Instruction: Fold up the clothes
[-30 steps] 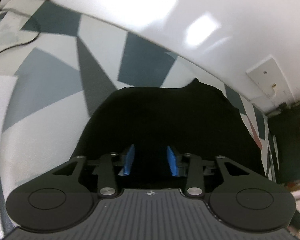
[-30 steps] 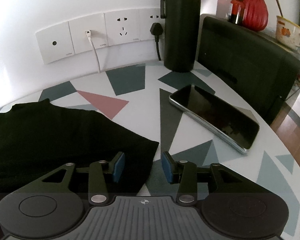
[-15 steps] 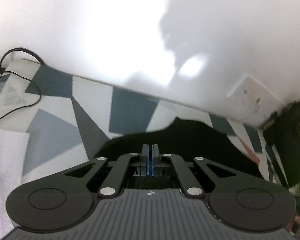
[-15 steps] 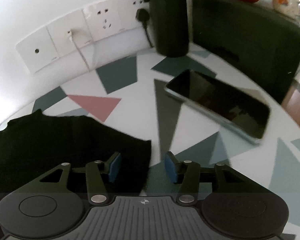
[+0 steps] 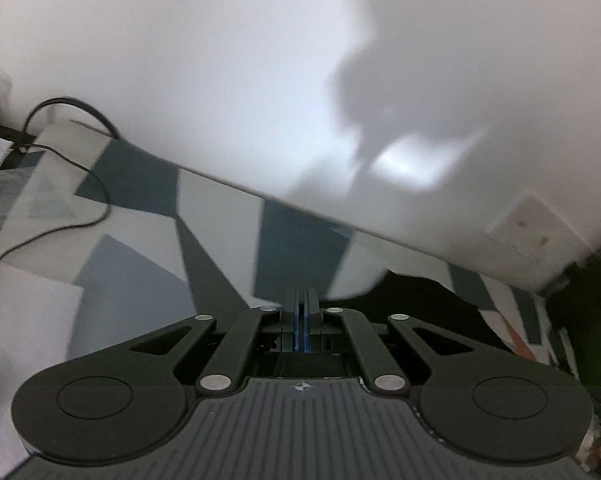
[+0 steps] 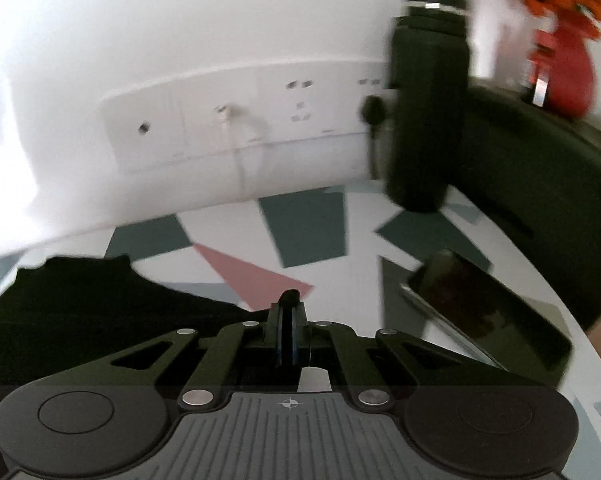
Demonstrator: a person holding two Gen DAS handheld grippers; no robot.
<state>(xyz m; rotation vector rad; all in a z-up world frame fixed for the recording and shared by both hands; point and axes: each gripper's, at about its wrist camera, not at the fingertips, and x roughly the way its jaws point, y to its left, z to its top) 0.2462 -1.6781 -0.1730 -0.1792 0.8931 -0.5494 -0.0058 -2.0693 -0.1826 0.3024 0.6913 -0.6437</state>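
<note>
A black garment (image 5: 420,304) lies on a table (image 5: 140,280) patterned with grey, teal and pink triangles. In the left wrist view my left gripper (image 5: 300,298) is shut, its blue pads pressed together at the garment's near edge, with the cloth spreading to the right behind the fingers. In the right wrist view the garment (image 6: 80,312) fills the lower left. My right gripper (image 6: 288,306) is shut on its right corner, and a small tuft of black cloth pokes up above the fingertips. Both views are blurred by motion.
A phone (image 6: 480,304) lies face up on the right of the table. A tall black bottle (image 6: 424,112) stands by the wall sockets (image 6: 260,120), next to a dark box (image 6: 540,184) and a red vase (image 6: 564,68). A black cable (image 5: 60,232) trails at far left.
The left gripper shut on the garment first, then the right one shut on its corner. Both views have tilted up towards the wall, and less of the cloth shows.
</note>
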